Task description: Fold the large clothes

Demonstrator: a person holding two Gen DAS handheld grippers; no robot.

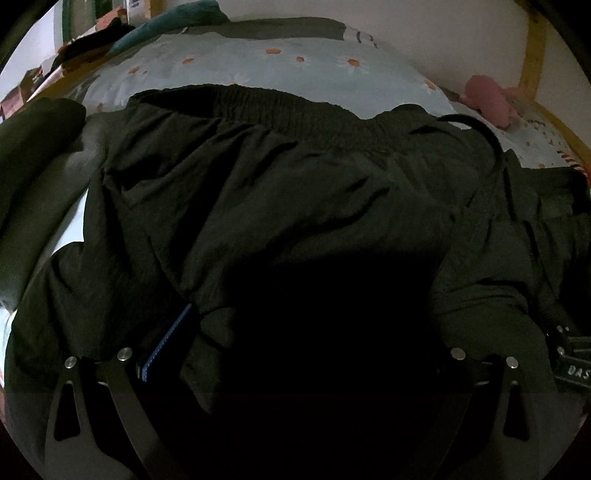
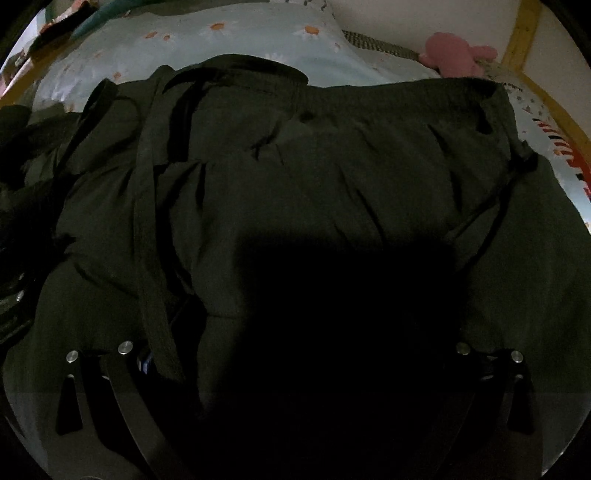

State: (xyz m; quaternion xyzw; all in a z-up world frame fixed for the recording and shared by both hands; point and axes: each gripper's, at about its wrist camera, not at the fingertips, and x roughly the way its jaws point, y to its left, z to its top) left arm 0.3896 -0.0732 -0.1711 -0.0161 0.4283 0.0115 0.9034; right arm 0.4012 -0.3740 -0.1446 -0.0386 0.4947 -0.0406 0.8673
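Observation:
Dark green trousers (image 1: 280,192) with an elastic waistband (image 1: 266,107) lie spread on a light blue flowered bed sheet (image 1: 236,70). They also fill the right wrist view (image 2: 332,177), with a dark drawstring (image 2: 147,206) running down the left part. My left gripper (image 1: 295,332) is low over the cloth; its blue-padded left finger (image 1: 166,343) shows, the rest is buried in shadow and fabric. My right gripper (image 2: 295,332) is also pressed low over the trousers, its fingertips hidden in dark cloth. The right gripper's body shows at the left wrist view's right edge (image 1: 569,362).
A pink plush toy (image 2: 454,55) lies at the far right by the yellow bed frame (image 2: 517,33). Another dark green garment (image 1: 33,166) lies at the left. Teal cloth (image 1: 173,18) and clutter sit at the far left. A white wall is behind.

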